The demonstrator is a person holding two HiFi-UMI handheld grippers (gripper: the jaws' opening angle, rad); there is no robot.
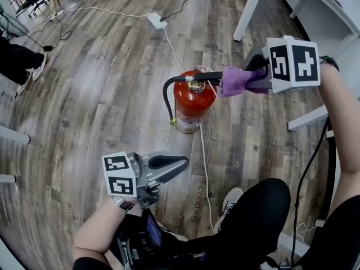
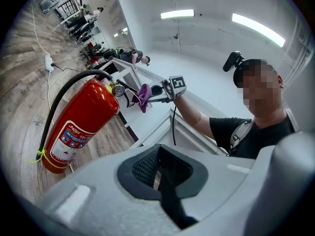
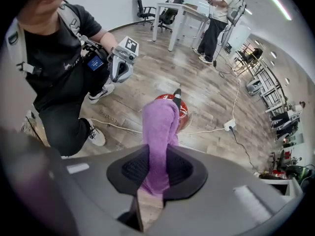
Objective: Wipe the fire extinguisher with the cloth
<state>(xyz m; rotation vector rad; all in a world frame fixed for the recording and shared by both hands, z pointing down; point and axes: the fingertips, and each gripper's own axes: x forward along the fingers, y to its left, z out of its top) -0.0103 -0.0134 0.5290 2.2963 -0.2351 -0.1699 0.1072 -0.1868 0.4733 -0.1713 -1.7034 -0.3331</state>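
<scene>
A red fire extinguisher [image 1: 191,103] with a black hose stands upright on the wooden floor; it also shows in the left gripper view [image 2: 81,124]. My right gripper [image 1: 250,75] points down just right of its valve head, shut on a purple cloth [image 1: 236,82]. The cloth hangs out between the jaws [image 3: 160,132] over the extinguisher's top [image 3: 183,111]. My left gripper [image 1: 171,165] is held low in front of the extinguisher, apart from it. It is shut with nothing between its jaws [image 2: 160,173].
A white power strip [image 1: 156,20] and cables lie on the floor behind the extinguisher. A white cable [image 1: 205,167] runs past its base toward my shoe [image 1: 230,198]. A white table leg [image 1: 247,10] and desk frames stand at the right. People stand by desks far off [image 3: 216,18].
</scene>
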